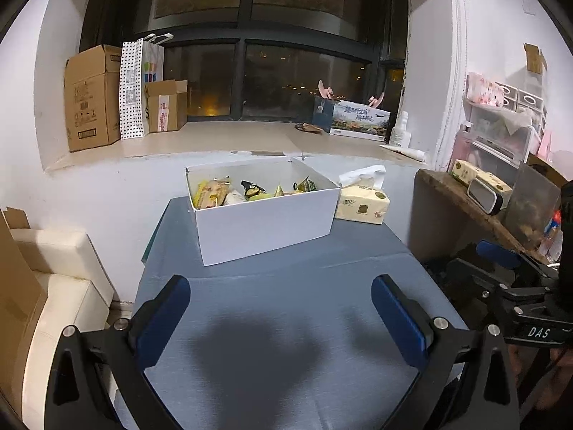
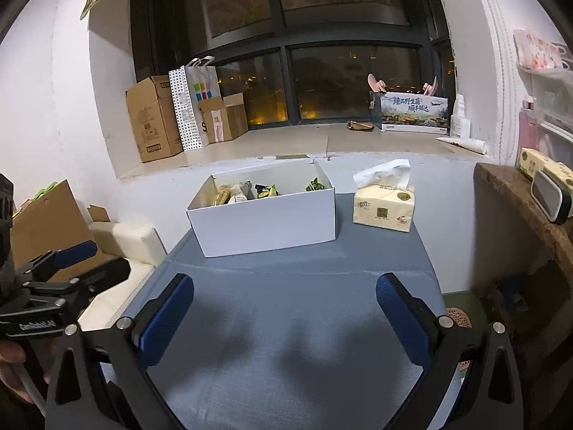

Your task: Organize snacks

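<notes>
The left tool (image 1: 281, 308) is hovering above the near part of the surface (image 1: 286, 286), its two blue-padded fingers (image 1: 163, 319) spread wide apart, holding nothing and touching nothing. The right tool (image 2: 284, 313) is hovering likewise over the near edge of the same surface, fingers (image 2: 404, 319) equally far apart and empty. Each tool is appearing at the side margin of the other's view.

One white box (image 2: 265, 224) is standing near the far edge of the surface, toward the far left corner, open at the top. The snacks (image 1: 250, 191) are lying inside it in a loose heap; at least five wrapped packets are showing above the wall, in yellow, green and black wrappers, and an exact count cannot be told. One pack of tissues (image 2: 385, 206) is standing just beside the box at the far right corner, one white sheet pulled up from its top.

Beyond the surface, on the window ledge (image 2: 286, 143), two brown cartons (image 2: 152, 118) and one dotted paper bag (image 2: 191, 107) are standing at the left end, and one printed box (image 2: 415, 113) is resting at the right end.
</notes>
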The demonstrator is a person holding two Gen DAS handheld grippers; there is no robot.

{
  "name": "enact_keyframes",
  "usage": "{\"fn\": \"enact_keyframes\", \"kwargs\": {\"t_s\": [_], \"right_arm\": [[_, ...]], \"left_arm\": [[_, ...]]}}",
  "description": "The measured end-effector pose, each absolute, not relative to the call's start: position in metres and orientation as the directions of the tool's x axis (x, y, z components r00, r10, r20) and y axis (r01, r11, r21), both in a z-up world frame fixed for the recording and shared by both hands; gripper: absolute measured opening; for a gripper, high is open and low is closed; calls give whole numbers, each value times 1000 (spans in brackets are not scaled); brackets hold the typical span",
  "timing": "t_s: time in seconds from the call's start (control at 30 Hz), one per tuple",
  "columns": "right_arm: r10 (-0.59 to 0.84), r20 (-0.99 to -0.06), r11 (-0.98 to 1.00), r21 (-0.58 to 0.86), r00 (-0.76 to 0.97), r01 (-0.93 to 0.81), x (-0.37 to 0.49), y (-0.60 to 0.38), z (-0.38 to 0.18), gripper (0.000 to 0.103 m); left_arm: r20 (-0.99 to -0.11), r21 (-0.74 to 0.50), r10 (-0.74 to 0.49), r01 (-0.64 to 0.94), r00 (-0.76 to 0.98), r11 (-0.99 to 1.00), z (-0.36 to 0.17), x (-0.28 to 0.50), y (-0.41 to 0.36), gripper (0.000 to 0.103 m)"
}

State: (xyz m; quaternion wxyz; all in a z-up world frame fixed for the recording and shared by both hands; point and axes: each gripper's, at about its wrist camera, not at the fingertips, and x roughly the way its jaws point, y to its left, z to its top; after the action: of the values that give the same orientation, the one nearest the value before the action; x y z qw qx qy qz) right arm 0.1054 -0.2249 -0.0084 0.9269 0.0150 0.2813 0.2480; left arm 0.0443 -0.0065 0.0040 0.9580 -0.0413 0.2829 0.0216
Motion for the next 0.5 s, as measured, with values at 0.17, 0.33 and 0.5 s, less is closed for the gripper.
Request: {"fn": "enact_keyframes", "kwargs": {"t_s": [0.17, 0.33, 0.5], "right_arm": [[461, -517, 881, 167, 721, -443, 105, -225, -9, 103], [455, -527, 882, 160, 718, -443, 105, -224, -10, 103], [450, -533, 885, 156, 717, -439, 106, -223, -10, 103]], "left_arm": [[-548, -66, 22, -69, 836, 995, 3, 45, -7, 103], [-559, -73, 24, -78, 829, 994, 1, 49, -5, 103], [-560, -76, 25, -82, 828, 994, 0, 48, -3, 103]]}}
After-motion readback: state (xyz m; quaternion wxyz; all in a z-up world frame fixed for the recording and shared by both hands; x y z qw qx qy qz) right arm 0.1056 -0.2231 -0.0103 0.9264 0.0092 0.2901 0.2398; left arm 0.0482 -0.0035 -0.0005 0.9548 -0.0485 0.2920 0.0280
